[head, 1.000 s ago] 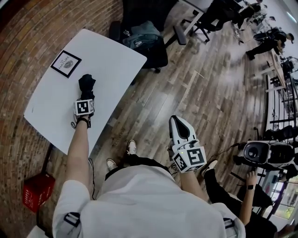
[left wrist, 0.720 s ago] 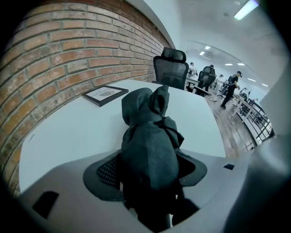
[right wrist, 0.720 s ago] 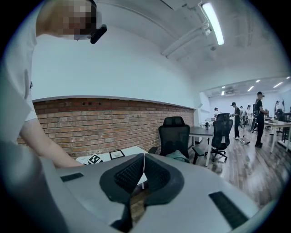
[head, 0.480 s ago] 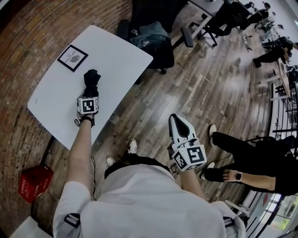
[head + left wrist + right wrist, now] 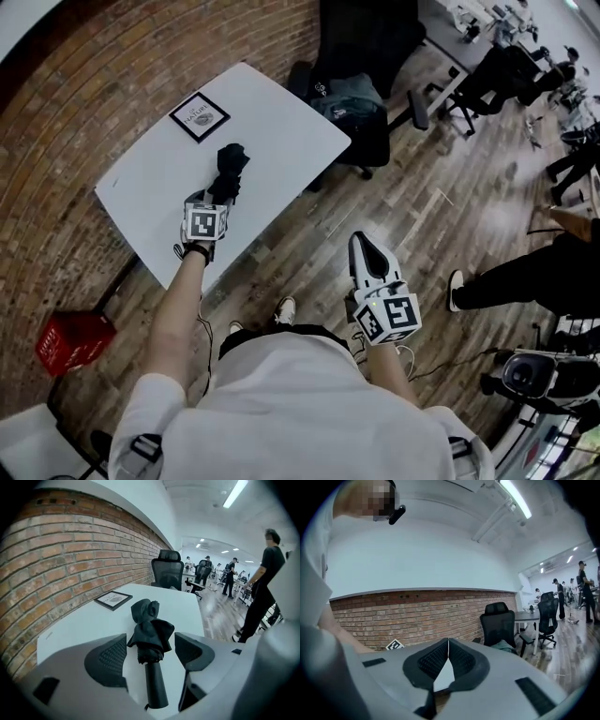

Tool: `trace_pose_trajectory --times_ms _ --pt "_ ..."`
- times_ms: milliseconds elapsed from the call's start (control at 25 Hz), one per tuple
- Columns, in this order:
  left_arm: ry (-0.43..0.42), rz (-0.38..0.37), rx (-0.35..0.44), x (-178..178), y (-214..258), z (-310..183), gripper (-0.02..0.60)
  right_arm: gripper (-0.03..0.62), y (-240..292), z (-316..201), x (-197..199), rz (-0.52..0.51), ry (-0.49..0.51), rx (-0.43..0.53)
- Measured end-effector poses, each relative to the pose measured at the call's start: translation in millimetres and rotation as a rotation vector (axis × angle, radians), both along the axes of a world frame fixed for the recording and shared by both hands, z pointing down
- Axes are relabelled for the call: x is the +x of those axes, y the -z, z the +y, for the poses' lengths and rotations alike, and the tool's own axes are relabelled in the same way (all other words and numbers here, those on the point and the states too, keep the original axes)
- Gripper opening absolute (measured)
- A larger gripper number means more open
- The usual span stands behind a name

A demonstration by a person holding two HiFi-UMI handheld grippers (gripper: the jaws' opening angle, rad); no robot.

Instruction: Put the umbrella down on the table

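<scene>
A folded black umbrella (image 5: pixel 230 164) lies on the white table (image 5: pixel 281 122), its handle (image 5: pixel 155 681) pointing toward me. My left gripper (image 5: pixel 212 195) hovers just above the handle end, open; its jaws have just been opening. In the left gripper view the umbrella (image 5: pixel 149 630) shows between the spread pads (image 5: pixel 108 657), which do not touch it. My right gripper (image 5: pixel 367 249) is shut with nothing in it, held level over the wooden floor away from the table; in its own view the right gripper (image 5: pixel 448 645) faces the brick wall.
A framed card (image 5: pixel 198 116) lies on the table beyond the umbrella. A black office chair with a bag (image 5: pixel 352 94) stands at the table's far side. A red basket (image 5: pixel 70 339) sits on the floor at left. A person (image 5: pixel 539 272) stands at right.
My left gripper has let go of the umbrella and lifted back from it, leaving it lying on the table. The right gripper shifted slightly.
</scene>
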State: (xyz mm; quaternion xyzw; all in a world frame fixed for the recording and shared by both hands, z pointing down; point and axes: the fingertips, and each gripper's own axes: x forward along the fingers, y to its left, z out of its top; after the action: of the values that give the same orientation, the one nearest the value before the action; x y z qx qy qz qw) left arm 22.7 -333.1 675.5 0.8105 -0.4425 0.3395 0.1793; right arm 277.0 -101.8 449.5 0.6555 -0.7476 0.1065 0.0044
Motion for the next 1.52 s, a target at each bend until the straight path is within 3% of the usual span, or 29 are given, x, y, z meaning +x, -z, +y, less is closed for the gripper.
trace_pose_trajectory --times_ms 200,320,440,600,1000,1320,1520 --pt "-0.028 0.022 0.077 -5 33 8 0.322 0.02 -2 -16 -18 -0.029 0.027 0.013" --pt "-0.01 -0.007 0.154 -25 55 11 0.208 0.02 0 -22 -36 -0.033 0.047 0.02" --pt "0.016 -0.009 0.167 -46 63 13 0.093 0.02 3 -27 -52 -0.036 0.059 0.022" --pt "0.052 0.032 0.177 -72 66 14 0.036 0.02 7 -28 -76 -0.034 0.08 0.011" --pt "0.047 0.152 0.249 -112 131 9 0.023 0.02 28 -35 -101 0.005 0.076 0.042" --pt "-0.022 0.212 0.37 -129 211 16 0.023 0.021 50 -58 -123 0.001 0.114 0.102" --pt "0.03 0.272 0.483 -156 262 26 0.023 0.02 66 -73 -141 0.006 0.157 0.134"
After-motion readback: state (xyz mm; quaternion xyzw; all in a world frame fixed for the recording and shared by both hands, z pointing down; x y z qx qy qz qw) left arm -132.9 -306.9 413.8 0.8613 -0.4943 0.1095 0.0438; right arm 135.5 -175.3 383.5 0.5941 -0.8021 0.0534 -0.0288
